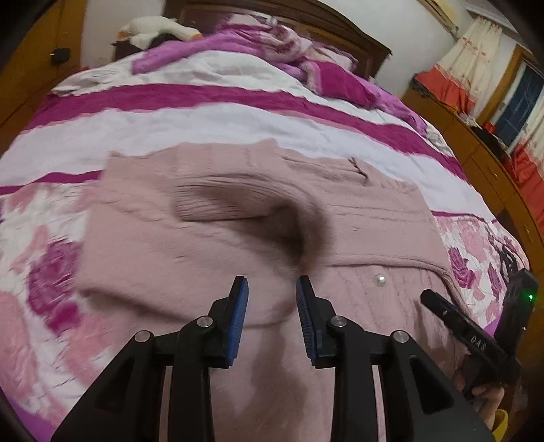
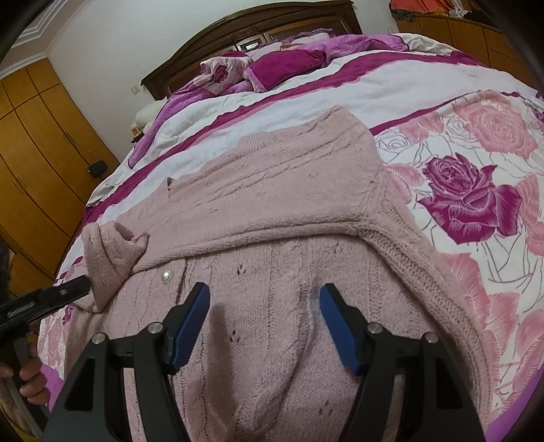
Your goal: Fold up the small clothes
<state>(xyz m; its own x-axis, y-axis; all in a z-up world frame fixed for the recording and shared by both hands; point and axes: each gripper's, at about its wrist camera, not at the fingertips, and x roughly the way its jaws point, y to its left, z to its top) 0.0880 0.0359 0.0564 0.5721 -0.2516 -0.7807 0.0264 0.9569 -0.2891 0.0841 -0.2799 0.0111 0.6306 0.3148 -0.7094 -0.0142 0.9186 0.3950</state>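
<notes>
**Grippers over pink sweater on bed**

Left gripper (image 1: 272,285) stood with its jaws slightly apart and nothing between the blue pads (image 1: 238,316); below it a raised fold of the sweater (image 1: 217,244) lay blurred. In the right wrist view the left gripper's black tip (image 2: 73,285) sat just beside the bunched sleeve (image 2: 108,258) at the sweater's left edge; contact could not be judged. Right gripper (image 2: 263,295) was held wide open above the front panel, pads clear of the knit. The sweater lay spread on the quilt (image 2: 476,204) (rose print, magenta stripes), upper part folded across the body, a pearl button (image 2: 166,274) showing below the fold edge. A hand (image 2: 29,377) gripped the left tool's handle. Headboard (image 2: 272,23) stood at the far end.
</notes>
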